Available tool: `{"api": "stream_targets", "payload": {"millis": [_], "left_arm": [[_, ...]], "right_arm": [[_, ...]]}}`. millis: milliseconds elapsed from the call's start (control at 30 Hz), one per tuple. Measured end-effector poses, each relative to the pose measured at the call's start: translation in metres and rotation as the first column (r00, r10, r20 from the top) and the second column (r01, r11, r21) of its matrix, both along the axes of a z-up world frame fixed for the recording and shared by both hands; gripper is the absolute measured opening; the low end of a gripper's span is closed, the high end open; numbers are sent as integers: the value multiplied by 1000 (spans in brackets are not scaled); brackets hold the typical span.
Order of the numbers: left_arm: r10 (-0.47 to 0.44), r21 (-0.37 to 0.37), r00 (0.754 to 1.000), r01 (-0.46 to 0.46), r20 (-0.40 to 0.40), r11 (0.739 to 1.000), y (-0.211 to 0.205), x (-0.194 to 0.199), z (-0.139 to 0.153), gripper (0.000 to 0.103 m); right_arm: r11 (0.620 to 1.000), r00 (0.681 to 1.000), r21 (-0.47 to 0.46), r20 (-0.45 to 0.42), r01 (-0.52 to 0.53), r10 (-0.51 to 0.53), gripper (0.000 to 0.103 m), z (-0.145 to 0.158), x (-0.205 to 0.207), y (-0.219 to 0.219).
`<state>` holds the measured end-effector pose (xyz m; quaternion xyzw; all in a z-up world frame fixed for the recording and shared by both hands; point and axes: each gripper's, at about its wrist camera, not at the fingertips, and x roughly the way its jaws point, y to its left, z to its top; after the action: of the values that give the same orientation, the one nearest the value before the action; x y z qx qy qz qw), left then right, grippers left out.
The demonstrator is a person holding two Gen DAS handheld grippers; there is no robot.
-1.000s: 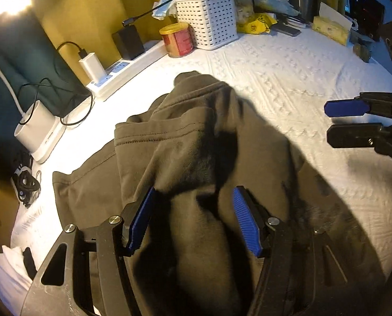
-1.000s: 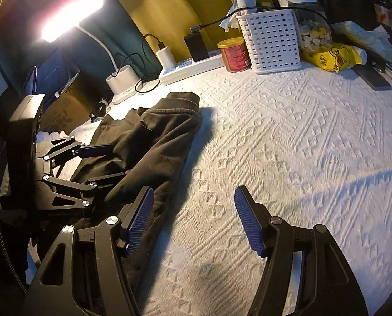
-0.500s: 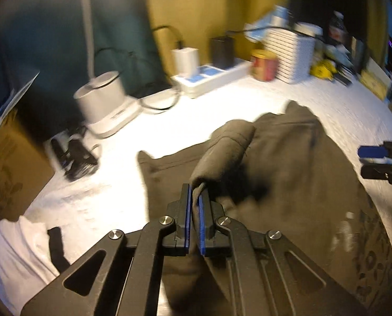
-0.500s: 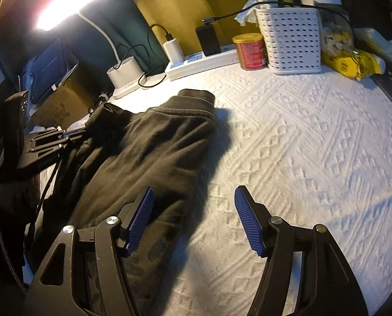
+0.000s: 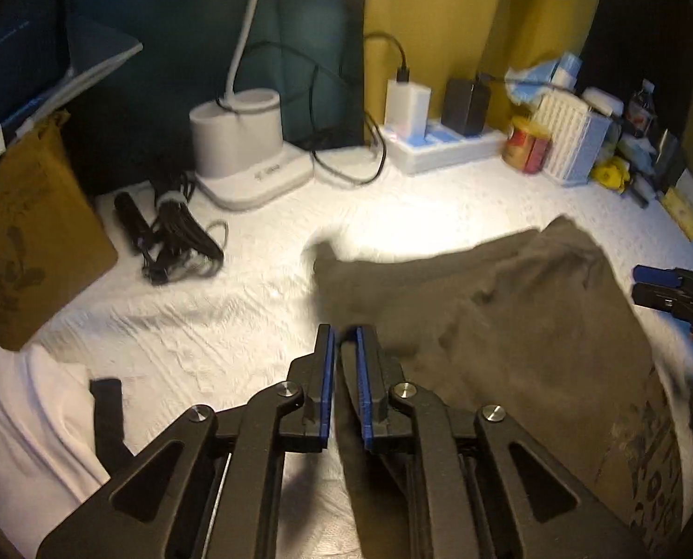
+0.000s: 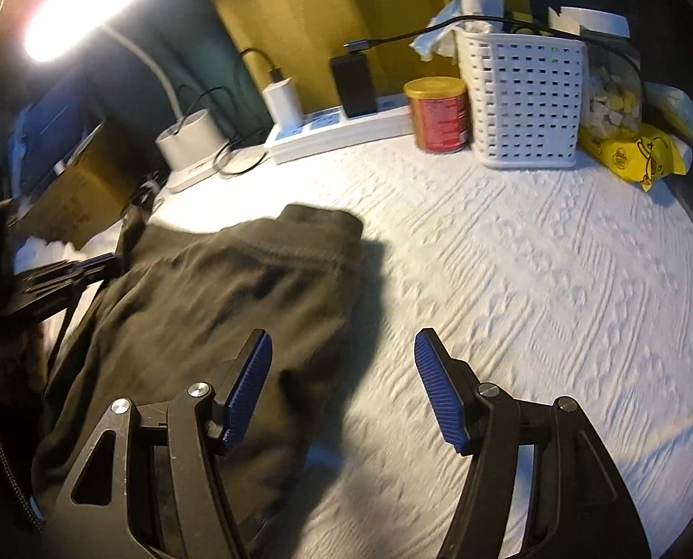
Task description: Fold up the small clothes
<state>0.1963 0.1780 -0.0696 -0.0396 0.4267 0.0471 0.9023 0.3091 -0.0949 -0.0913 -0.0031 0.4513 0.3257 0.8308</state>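
A white quilted bedspread (image 6: 509, 279) serves as the work surface, lit by a white desk lamp (image 5: 239, 153) against a teal and mustard wall. Along the back edge stand a power strip (image 6: 342, 132) with chargers, a red tin (image 6: 437, 114) and a white perforated basket (image 6: 523, 98); a bundle of black cable (image 5: 174, 237) lies near the lamp base.

The task's thing, a dark olive garment (image 5: 509, 326), lies spread on the bedspread, its hemmed end (image 6: 323, 223) toward the back edge. Motion blur obscures its finer creases.

Left gripper (image 5: 345, 372): jaws nearly together and just opening, with a thin fold of the garment's left edge running between the blue pads (image 5: 328, 372). Whether the pads press on the cloth cannot be told with certainty; the narrow gap suggests a light hold being relaxed.

Right gripper (image 6: 342, 396): jaws wide apart and holding nothing. The left pad (image 6: 248, 386) hangs over the garment's right border; the right pad is over bare bedspread. In the left wrist view it appears at the right margin (image 5: 663, 286).

Step in hand, as judged: the garment is being laid open and flattened, with the left edge drawn out to the side, ahead of the first fold.

Next move, as judged: the left edge should be let go cleanly so the cloth stays flat, and the right gripper needs to descend and close on the near right border, taking one layer only. Both grips should then match before any fold is carried across.
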Motion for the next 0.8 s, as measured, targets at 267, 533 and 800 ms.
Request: {"api": "stream_targets", "payload": {"millis": [267,533,800], "left_arm": [[-57,-42,998,58,26,997,-3,9,1,56],[-203,-37,979,204,29,978,-29,17,2,55],[-200,-36,978,198,-56,979,-28,30,-18,4]], "right_arm": [[999,999,37,-23,30,-30,40,-5,30,7],[996,994,89,-109,-10,20,38,-19,46,24],[991,998,124,-28,-52,56,13,-6,48,32]]}}
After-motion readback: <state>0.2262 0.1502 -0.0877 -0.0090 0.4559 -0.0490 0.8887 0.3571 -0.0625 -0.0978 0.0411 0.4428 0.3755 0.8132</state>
